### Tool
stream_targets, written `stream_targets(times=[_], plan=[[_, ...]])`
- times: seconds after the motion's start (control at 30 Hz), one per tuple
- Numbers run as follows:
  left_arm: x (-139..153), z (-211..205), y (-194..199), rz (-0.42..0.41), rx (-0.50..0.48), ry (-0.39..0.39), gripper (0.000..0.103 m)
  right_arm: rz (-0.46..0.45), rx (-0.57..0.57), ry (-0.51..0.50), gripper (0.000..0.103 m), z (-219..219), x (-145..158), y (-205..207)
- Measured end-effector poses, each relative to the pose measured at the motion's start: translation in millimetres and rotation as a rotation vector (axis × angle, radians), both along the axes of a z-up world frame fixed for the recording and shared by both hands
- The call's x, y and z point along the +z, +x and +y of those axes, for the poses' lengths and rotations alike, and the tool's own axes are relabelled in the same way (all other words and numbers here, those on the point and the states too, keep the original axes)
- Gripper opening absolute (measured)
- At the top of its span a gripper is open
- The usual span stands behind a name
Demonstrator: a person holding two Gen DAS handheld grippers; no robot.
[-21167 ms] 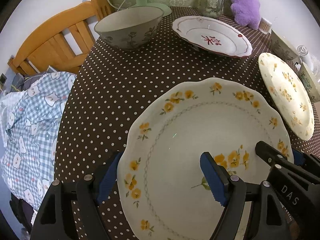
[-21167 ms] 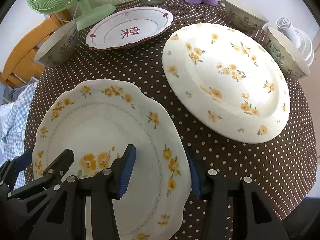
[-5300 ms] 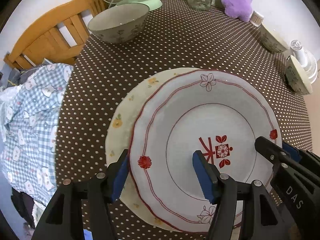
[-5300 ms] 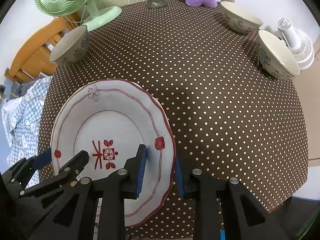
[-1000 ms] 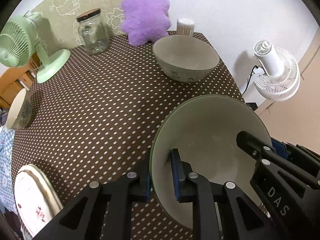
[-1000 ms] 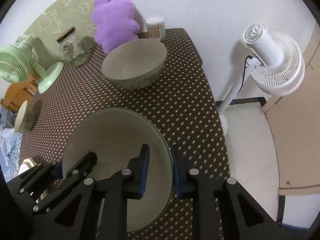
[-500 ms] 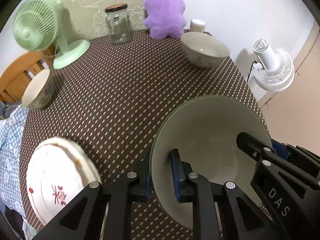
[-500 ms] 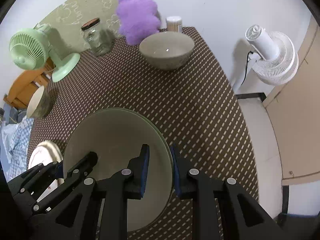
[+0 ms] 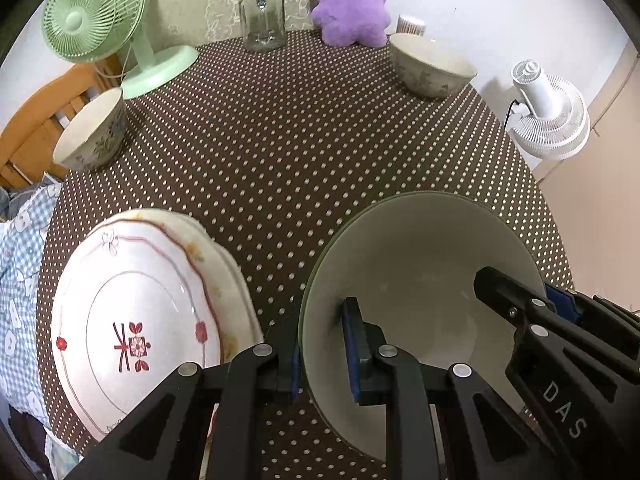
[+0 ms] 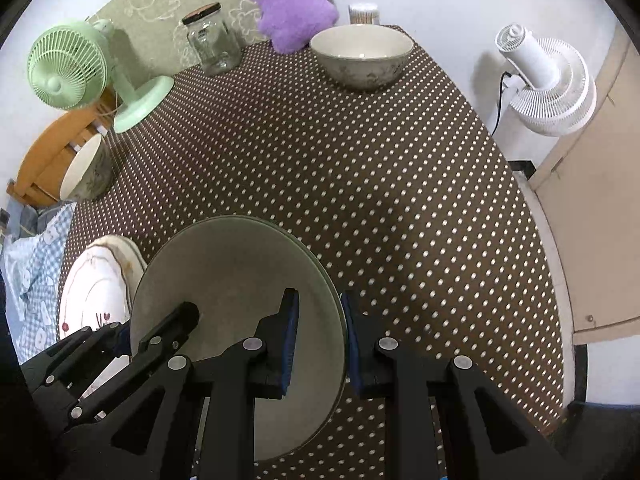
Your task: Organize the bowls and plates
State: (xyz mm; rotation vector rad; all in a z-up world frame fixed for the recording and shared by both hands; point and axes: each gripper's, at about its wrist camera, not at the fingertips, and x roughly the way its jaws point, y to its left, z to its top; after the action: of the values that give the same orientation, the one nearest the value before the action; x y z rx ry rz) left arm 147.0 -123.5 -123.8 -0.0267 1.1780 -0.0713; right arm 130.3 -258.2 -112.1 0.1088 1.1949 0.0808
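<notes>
You are holding a large pale grey-green ceramic bowl (image 9: 420, 264) between both tools: your left gripper (image 9: 322, 354) pinches the bowl's left rim, one blue pad inside the wall and one outside, and your right gripper (image 10: 318, 338) pinches the opposite rim the same way. The bowl hangs over the near part of the brown tablecloth with white polka dots (image 9: 288, 152); whether its base touches the cloth you cannot tell from either view. Taking that bowl as your landmark, the stack of plates (image 9: 132, 320), topped by a white scalloped plate with red trim and a red flower motif, with yellow-flowered plates showing under its edge, lies just beside it to the left, apart from it. Well beyond the bowl, at the far right of the cloth, stands a cream bowl with a grey floral pattern (image 9: 430, 66), upright. A matching floral bowl (image 9: 90, 132) sits far off to the left of your bowl, near the cloth's left edge. Behind these, farthest from the bowl, are a mint-green desk fan (image 9: 108, 20), a clear glass jar with a dark lid (image 9: 262, 14) and a purple plush toy (image 9: 350, 0). A white standing fan (image 9: 546, 116) is off the table to the right.
</notes>
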Motion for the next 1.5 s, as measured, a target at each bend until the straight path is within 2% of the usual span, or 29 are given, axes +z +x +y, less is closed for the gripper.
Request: stream_targets(times=[0.27, 0.5, 0.57, 0.63, 0.7, 0.73, 0.77, 0.8, 0.87, 0.9, 0.93, 1.13, 1.23, 1.5], plan=[[-13, 2, -8, 0.041, -0.005, 0.001, 0.016, 0.045, -0.005, -0.015, 0.025, 6, -14, -8], [-13, -1, -10, 0.027, -0.011, 0.01, 0.017, 0.039, -0.008, -0.027, 0.025, 9, -18, -11], [-14, -2, -10, 0.033, -0.013, 0.01, 0.02, 0.043, -0.007, -0.03, 0.025, 9, -18, -11], [-15, -1, -9, 0.039, -0.01, 0.021, 0.034, 0.043, 0.001, -0.034, 0.025, 9, -18, -11], [-14, 0, -9, 0.037, -0.008, 0.022, 0.036, 0.042, 0.008, -0.035, 0.025, 9, -18, -10], [-13, 0, -10, 0.039, -0.01, 0.017, 0.037, 0.042, 0.008, -0.037, 0.027, 8, -17, -9], [-12, 1, -10, 0.041, -0.011, 0.01, 0.039, 0.038, 0.007, -0.041, 0.036, 8, -16, -9], [-10, 2, -10, 0.042, -0.014, 0.0, 0.042, 0.028, 0.005, -0.04, 0.054, 7, -13, -9], [-2, 2, -9, 0.032, -0.024, -0.002, 0.052, -0.006, 0.002, -0.025, 0.074, 7, -5, -11], [2, 2, -9, 0.016, -0.023, 0.015, 0.065, -0.028, 0.005, -0.026, 0.077, 8, 0, -12], [9, 3, -10, -0.011, -0.024, 0.034, 0.069, -0.038, 0.01, -0.031, 0.077, 8, 4, -12], [37, 10, -6, -0.064, -0.034, 0.021, 0.08, -0.091, -0.004, -0.021, 0.084, 11, 34, -11], [55, 10, -5, -0.104, -0.05, 0.032, 0.083, -0.123, -0.016, -0.018, 0.088, 11, 50, -10], [79, 5, 8, -0.148, -0.077, 0.007, 0.083, -0.181, -0.048, -0.015, 0.094, 4, 81, -2]])
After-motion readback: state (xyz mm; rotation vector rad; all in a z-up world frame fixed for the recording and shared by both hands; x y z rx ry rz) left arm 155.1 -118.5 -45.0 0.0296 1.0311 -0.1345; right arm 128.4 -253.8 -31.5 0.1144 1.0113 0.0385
